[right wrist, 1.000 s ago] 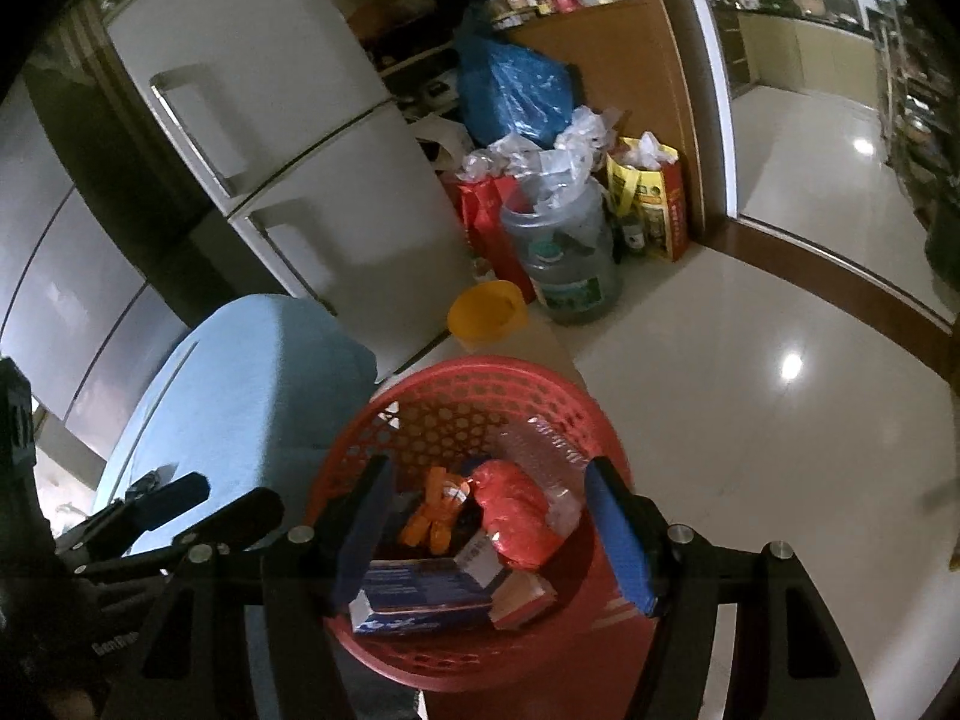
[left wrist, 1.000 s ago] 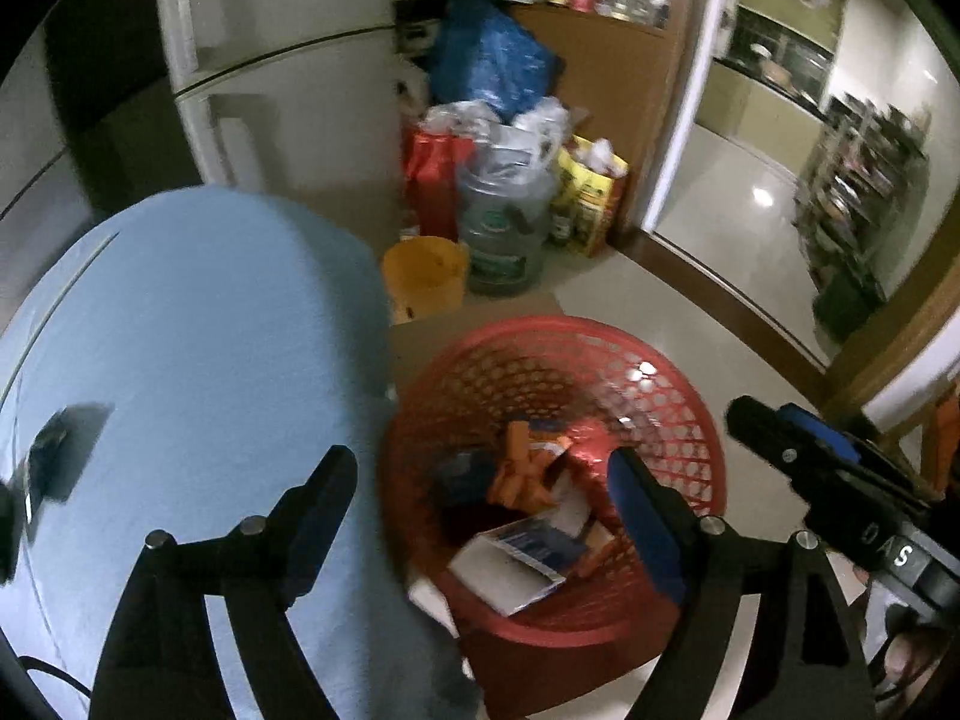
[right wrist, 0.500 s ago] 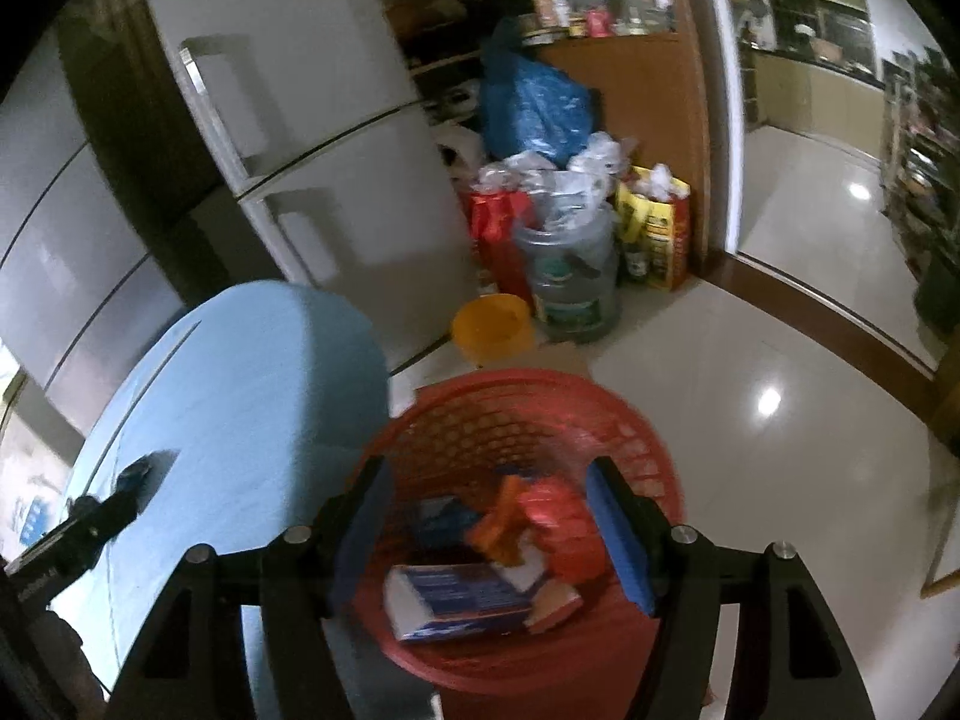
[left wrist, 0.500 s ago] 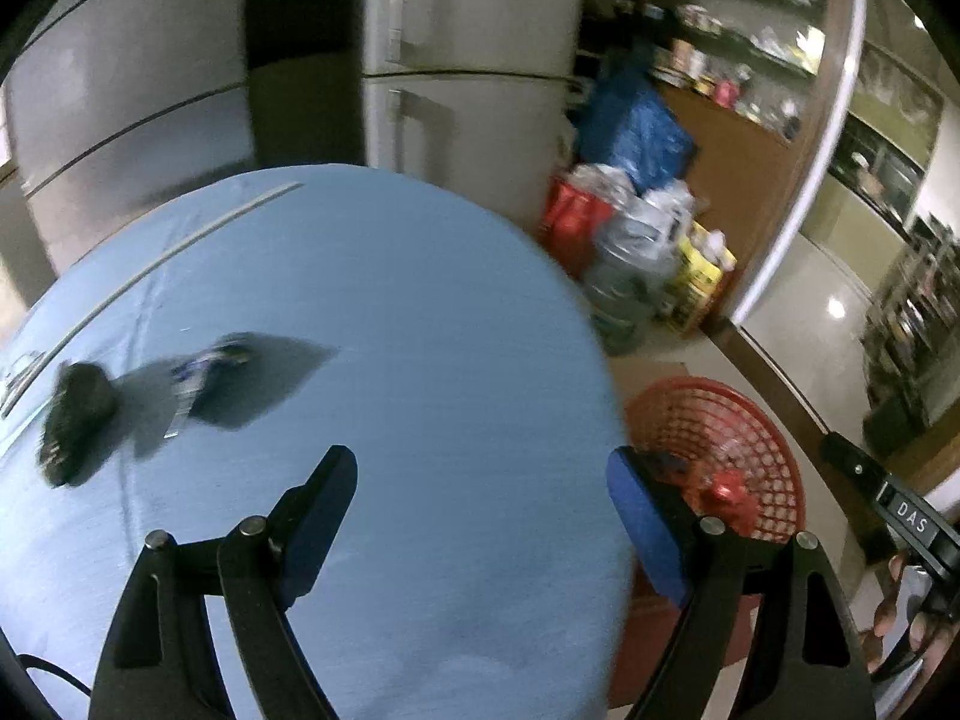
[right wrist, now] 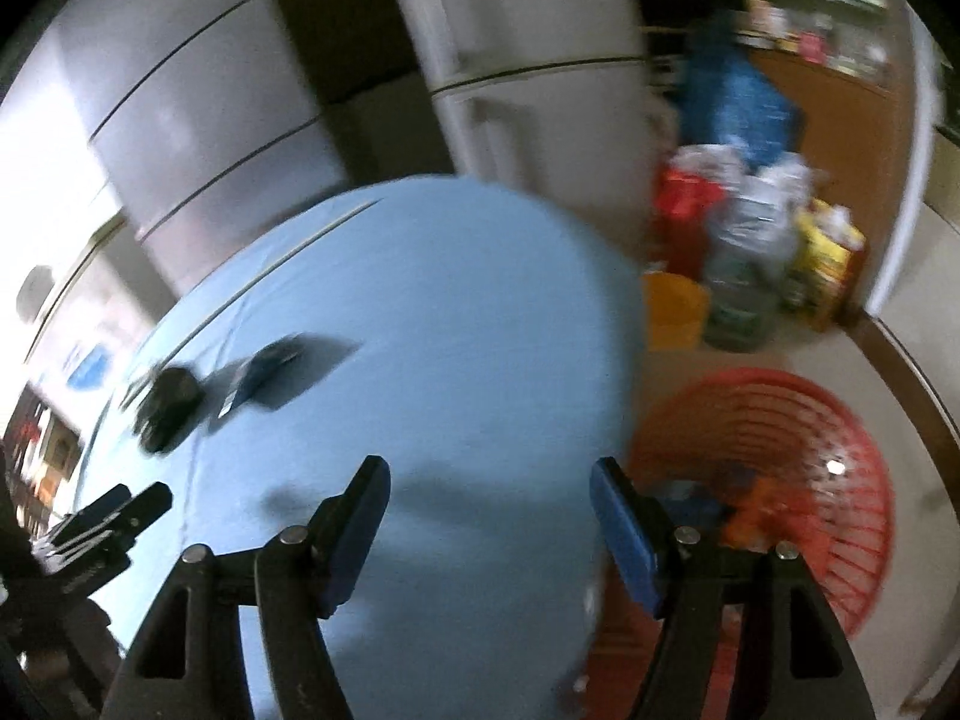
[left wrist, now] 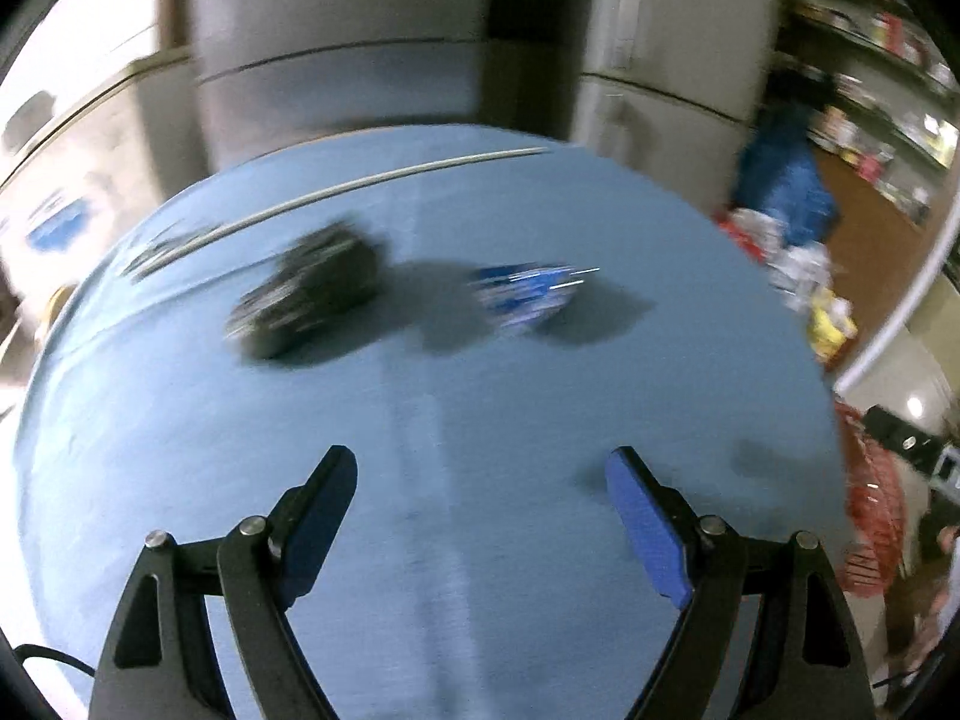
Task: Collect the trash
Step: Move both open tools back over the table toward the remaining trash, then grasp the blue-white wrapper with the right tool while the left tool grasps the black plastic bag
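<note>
Grippers: left gripper (left wrist: 480,510) and right gripper (right wrist: 489,516), jaws spread, empty, over blue table (left wrist: 480,408); black item (left wrist: 306,294), blue wrapper (left wrist: 525,294) await collection; red basket (right wrist: 798,480) floor-level beside table for drops.

Both wrist views angle down – sharing the blue table (left wrist: 480,420)

A round light-blue cloth-covered tabletop (right wrist: 456,324) fills the frame's centre. Tall grey metal refrigerators (right wrist: 528,48) stand along the top, brown wooden shelving (right wrist: 840,120) at upper right, and glossy pale tiled floor (right wrist: 918,372) lower right.
</note>
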